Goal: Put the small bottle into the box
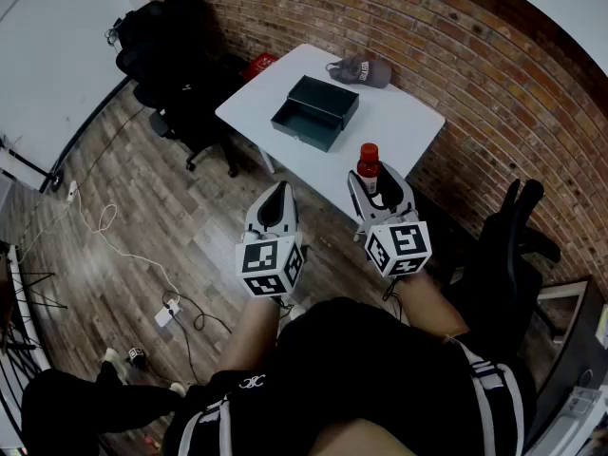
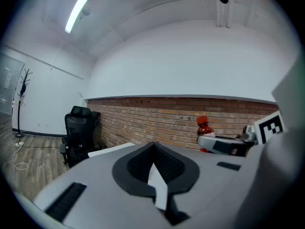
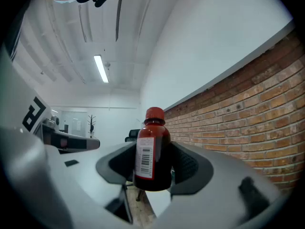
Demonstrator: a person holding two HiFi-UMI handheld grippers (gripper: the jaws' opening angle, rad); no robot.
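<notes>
Small bottle (image 3: 152, 149) clamped in right tool (image 1: 378, 186), box (image 1: 304, 131) open on table (image 1: 404, 122)

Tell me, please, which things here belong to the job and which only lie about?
Job: small bottle, held by the right gripper; box, open on the table.
Lying about: cap on the table; office chairs; cables.

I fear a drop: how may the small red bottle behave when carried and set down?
The small bottle looks rigid, so it probably will not deform between the right gripper's pads. Its smooth, round body may slip or rotate. Being tall and narrow, it could tip in the box.
</notes>
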